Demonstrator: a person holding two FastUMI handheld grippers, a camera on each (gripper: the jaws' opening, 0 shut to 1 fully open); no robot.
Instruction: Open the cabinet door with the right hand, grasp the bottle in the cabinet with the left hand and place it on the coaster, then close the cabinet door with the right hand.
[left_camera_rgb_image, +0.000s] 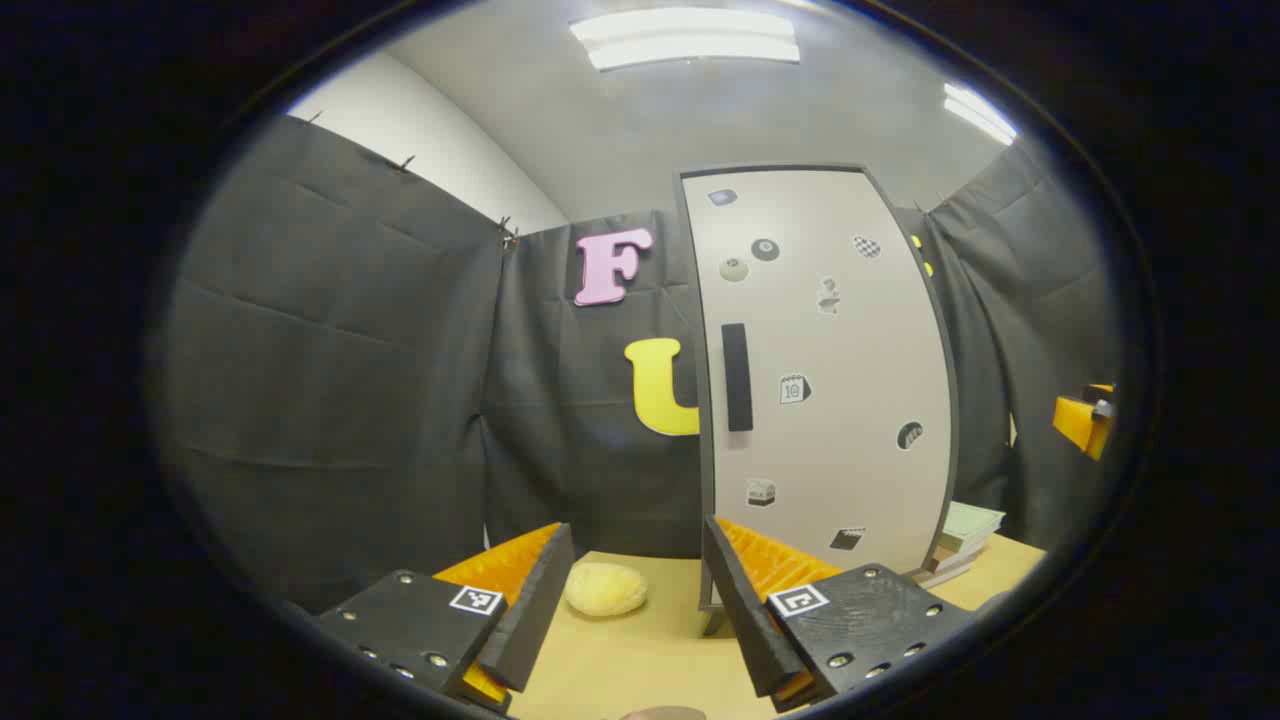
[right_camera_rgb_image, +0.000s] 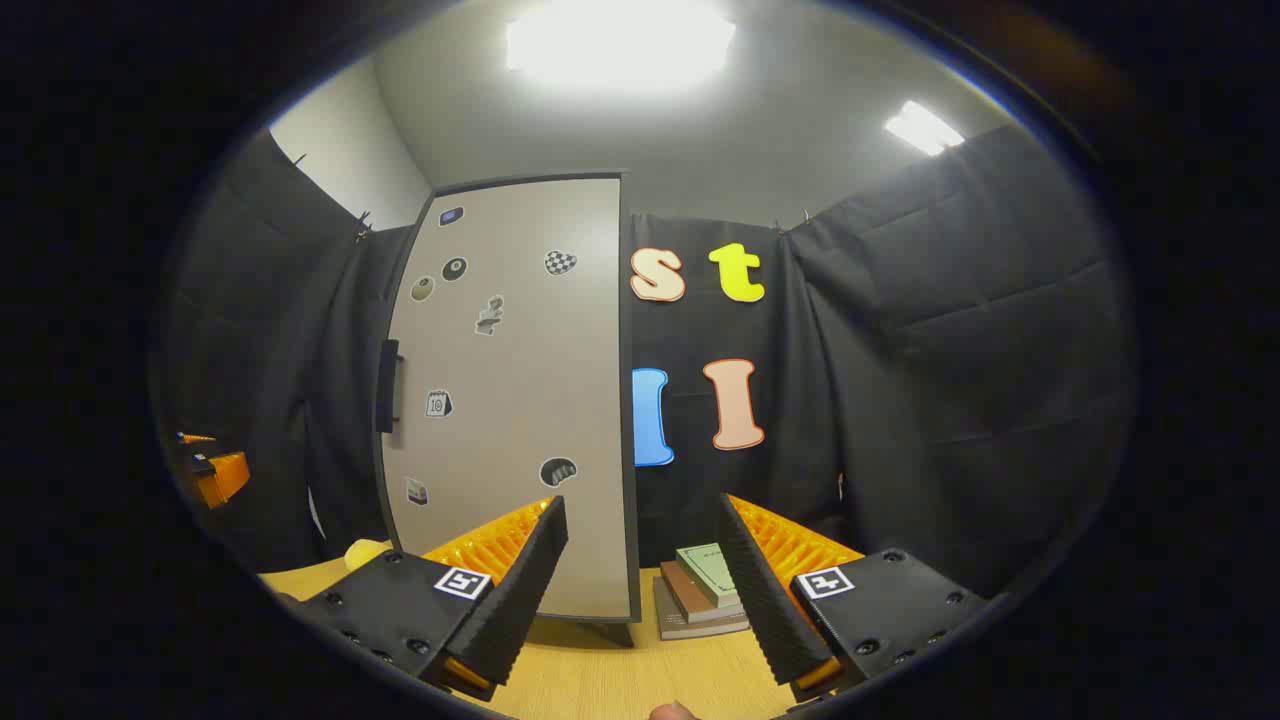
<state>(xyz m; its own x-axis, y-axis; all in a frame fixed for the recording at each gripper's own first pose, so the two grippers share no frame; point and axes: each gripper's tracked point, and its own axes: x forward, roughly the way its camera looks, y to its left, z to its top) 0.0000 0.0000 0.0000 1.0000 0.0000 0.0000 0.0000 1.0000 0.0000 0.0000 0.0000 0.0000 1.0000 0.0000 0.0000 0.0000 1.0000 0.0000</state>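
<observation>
Wooden table (left_camera_rgb_image: 640, 660), closed cabinet door (left_camera_rgb_image: 830, 380), stacked books (right_camera_rgb_image: 705, 595), black cloth walls (left_camera_rgb_image: 330, 370)

Matt smooth cabinet door (left_camera_rgb_image: 830, 380) with paper-like stickers, pale wood-grain table (left_camera_rgb_image: 650, 650), ribbed tongs pads (right_camera_rgb_image: 780, 590)

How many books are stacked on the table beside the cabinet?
3, in one pile right of the cabinet door: a green book on top, a brown book under it, a grey book at the bottom. Thinner ones may be hidden.

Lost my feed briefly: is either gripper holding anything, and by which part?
Nothing is held. The left gripper and right gripper both have open, empty jaws.
</observation>
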